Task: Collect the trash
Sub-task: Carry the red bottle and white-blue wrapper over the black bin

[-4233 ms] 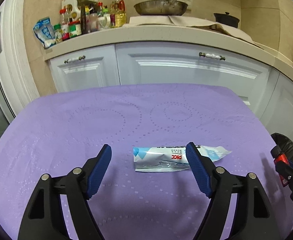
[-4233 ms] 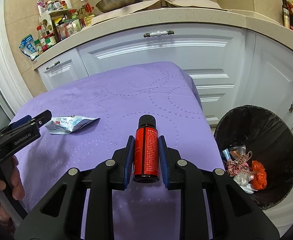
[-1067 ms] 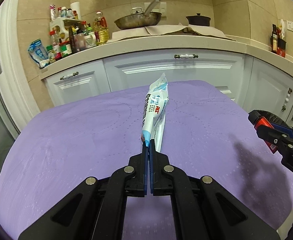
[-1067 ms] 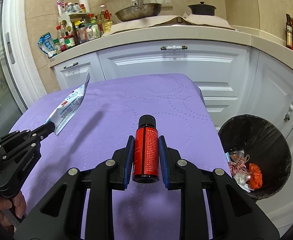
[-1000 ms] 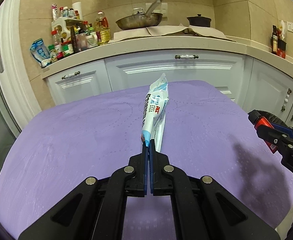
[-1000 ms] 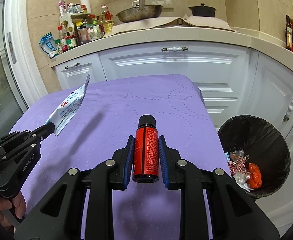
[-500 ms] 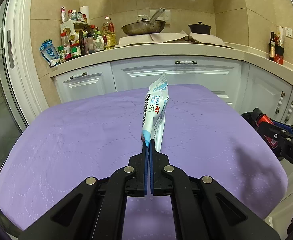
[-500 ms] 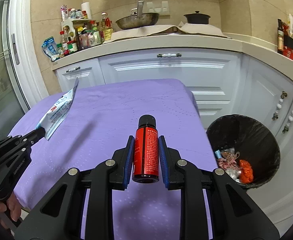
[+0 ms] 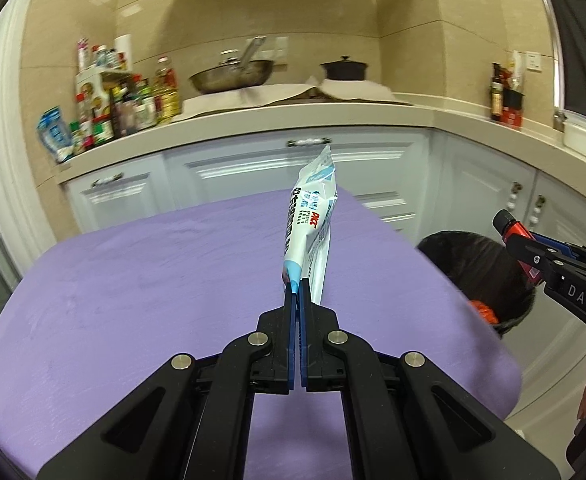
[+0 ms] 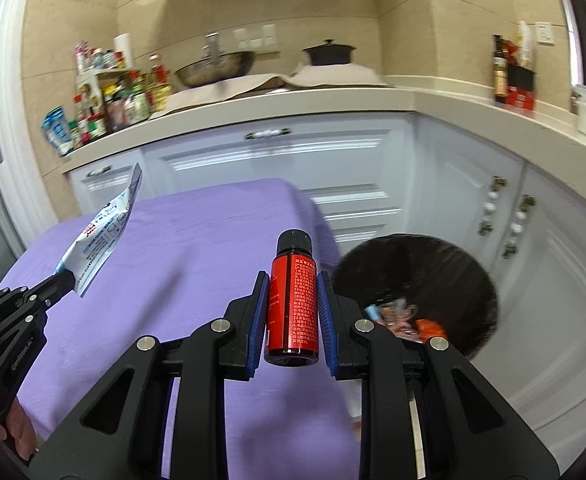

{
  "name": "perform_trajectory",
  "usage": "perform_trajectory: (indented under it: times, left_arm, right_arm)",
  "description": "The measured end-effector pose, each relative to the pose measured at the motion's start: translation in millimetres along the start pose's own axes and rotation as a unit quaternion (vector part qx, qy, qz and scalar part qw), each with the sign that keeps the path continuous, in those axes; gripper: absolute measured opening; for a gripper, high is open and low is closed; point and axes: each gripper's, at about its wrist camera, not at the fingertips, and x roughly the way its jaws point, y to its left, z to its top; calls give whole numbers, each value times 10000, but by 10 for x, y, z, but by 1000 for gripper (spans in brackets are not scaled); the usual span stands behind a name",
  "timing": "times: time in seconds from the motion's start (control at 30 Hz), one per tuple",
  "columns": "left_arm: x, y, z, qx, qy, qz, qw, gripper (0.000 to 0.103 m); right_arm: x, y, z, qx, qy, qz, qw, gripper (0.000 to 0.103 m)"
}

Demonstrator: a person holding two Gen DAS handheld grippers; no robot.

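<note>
Left wrist view: the left gripper (image 9: 296, 294), fingers pinched together on a blue-white wrapper (image 9: 310, 224), holds it above the purple table (image 9: 133, 280); the carry step is in hand.
Right wrist view: the right gripper (image 10: 293, 304) clamps a red bottle (image 10: 293, 304); next, both loads likely need releasing over the black bin (image 10: 445, 264), which holds mixed litter

- Warm, even indoor light fills the kitchen; shadows are soft.
- Motion blur smears counter (image 9: 293, 118) and cabinets (image 10: 277, 160).
- Fisheye bending, dark vignette at corners.
</note>
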Motion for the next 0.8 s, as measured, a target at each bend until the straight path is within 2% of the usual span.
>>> perform_trajectory:
  times: [0.37, 0.8]
  left_arm:
    - [217, -681, 226, 269, -159, -511, 9982, 2]
    - [515, -1285, 378, 463, -226, -743, 9959, 2]
  right_arm:
    - [-39, -638, 93, 263, -267, -640, 9972, 23]
    - [184, -1095, 154, 349, -306, -901, 9949, 23]
